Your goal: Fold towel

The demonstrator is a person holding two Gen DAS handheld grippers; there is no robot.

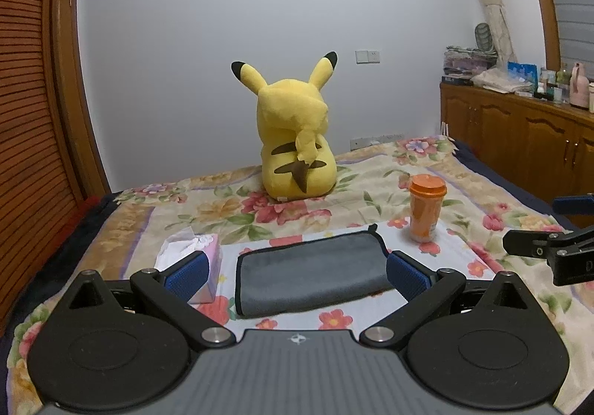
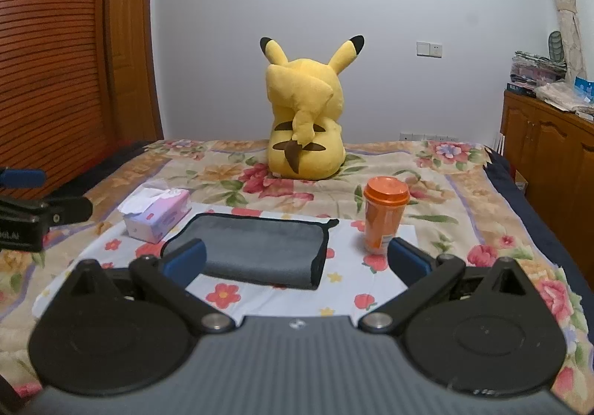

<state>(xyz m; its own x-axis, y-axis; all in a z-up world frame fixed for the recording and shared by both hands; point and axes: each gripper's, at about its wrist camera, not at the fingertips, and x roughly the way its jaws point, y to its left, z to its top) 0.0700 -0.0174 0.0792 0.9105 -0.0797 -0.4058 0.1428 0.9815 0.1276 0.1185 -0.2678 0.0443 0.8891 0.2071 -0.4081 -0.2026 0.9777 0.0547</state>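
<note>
Left claw spread wide, holding nothing, raised above the bed and aimed at the towel. Right claw likewise spread and empty, off to the left claw's 3 o'clock.

Towel: grey, dark-edged, lying on the bed just ahead of both claws as a compact flat rectangle, layers stacked, one thick rounded edge showing at its right end in the right view. Judgement: folding looks done or nearly so; at most one more halving or a tidy-up remains. Neither claw touches it.

Tissue box at the towel's 10 o'clock, just beside it. Orange cup, lidded and upright, at its 2 o'clock, near but apart.

Bed carries a floral cover, with a paler floral sheet under the towel. Plush sits at 12 o'clock, well beyond, back turned. Plain wall behind; slatted wood doors at 9 o'clock; wood cabinet with clutter at 3 o'clock.
</note>
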